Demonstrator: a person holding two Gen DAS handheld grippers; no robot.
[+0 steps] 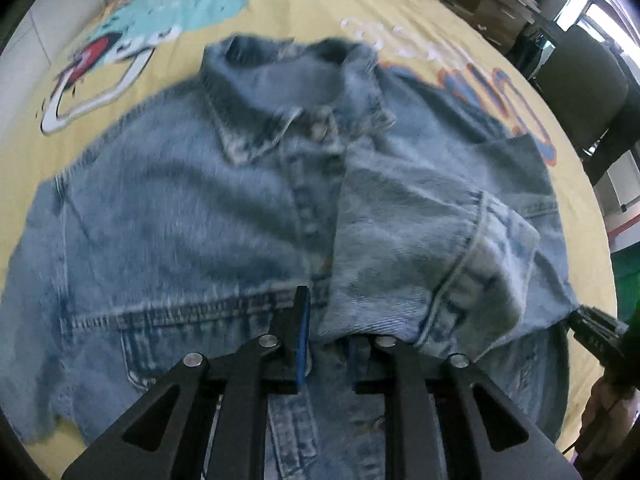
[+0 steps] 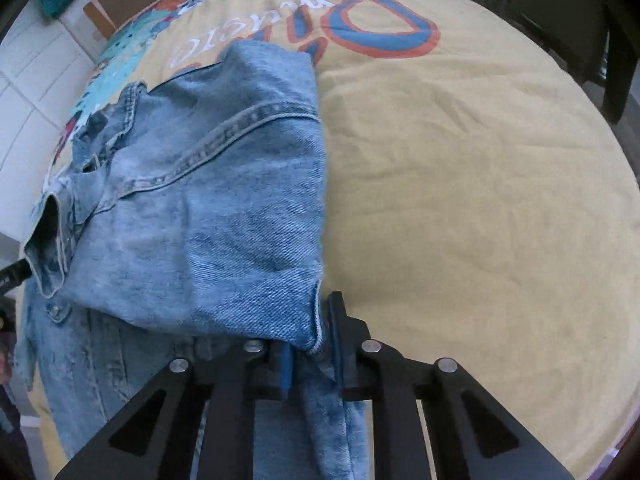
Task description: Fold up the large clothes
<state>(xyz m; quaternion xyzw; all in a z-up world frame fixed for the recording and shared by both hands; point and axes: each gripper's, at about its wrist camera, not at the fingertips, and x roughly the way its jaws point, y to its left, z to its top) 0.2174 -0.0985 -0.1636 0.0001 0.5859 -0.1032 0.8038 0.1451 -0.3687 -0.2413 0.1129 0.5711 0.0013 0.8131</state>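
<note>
A light blue denim jacket [image 1: 180, 220] lies front up on a yellow printed bedspread [image 1: 320, 8], collar at the far side. Its right part is folded over the middle. My left gripper [image 1: 328, 344] is shut on the folded denim's near edge; cloth covers one finger. At the right edge of this view my right gripper [image 1: 592, 328] pinches the fold's corner. In the right wrist view the jacket [image 2: 224, 208] fills the left half, and my right gripper [image 2: 312, 356] is shut on its hem edge. The left gripper [image 2: 12, 276] shows at the far left, by the cuff.
The yellow bedspread [image 2: 480, 200] stretches bare to the right of the jacket. Cardboard boxes [image 1: 500, 0] and a dark chair [image 1: 580, 92] stand beyond the bed's far right. A white tiled wall [image 2: 24, 80] lies to the left.
</note>
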